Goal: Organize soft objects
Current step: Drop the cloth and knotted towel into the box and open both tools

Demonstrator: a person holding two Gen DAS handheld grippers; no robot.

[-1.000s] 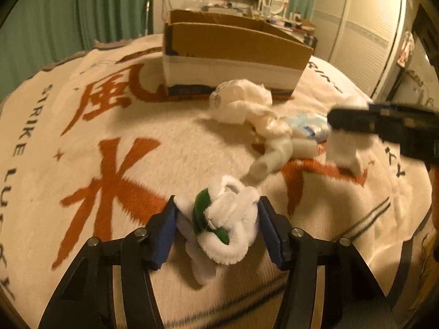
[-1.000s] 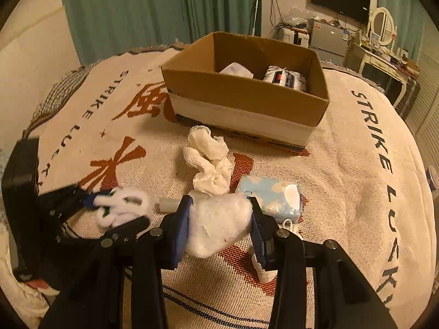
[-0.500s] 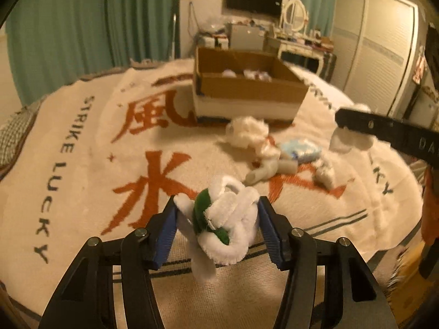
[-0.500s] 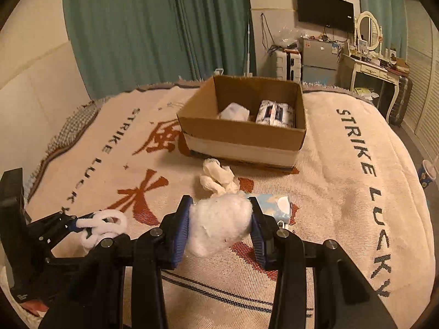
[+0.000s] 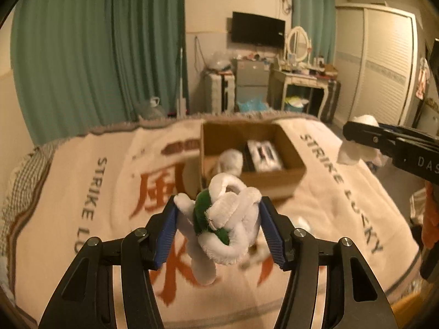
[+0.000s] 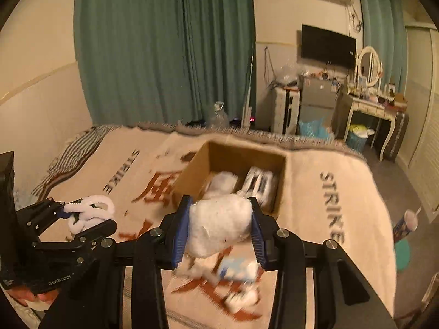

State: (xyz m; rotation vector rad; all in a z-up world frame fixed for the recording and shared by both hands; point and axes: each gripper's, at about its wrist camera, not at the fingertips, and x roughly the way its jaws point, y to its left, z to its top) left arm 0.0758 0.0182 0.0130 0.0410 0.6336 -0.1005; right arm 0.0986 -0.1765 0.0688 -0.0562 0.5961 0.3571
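Observation:
My left gripper (image 5: 219, 227) is shut on a white and green fuzzy knotted toy (image 5: 227, 219) and holds it high above the bed. My right gripper (image 6: 219, 230) is shut on a white cotton wad (image 6: 219, 226), also held high. An open cardboard box (image 5: 274, 181) sits on the blanket ahead of both, with a white soft lump (image 5: 230, 160) and a dark-striped pack (image 5: 263, 155) inside. The box shows in the right wrist view (image 6: 189, 176) too. The left gripper with its toy (image 6: 87, 212) shows at the left of the right wrist view.
A cream blanket (image 5: 109, 192) with red characters and "STRIKE LUCKY" lettering covers the bed. A blue tissue pack (image 6: 238, 267) and white soft bits (image 6: 241, 298) lie on it below my right gripper. Green curtains (image 6: 164, 46), a dresser (image 6: 367, 101) and wardrobe stand behind.
Both grippers have risen well above the blanket with their loads and tilted up, so the box interior and the room behind now show.

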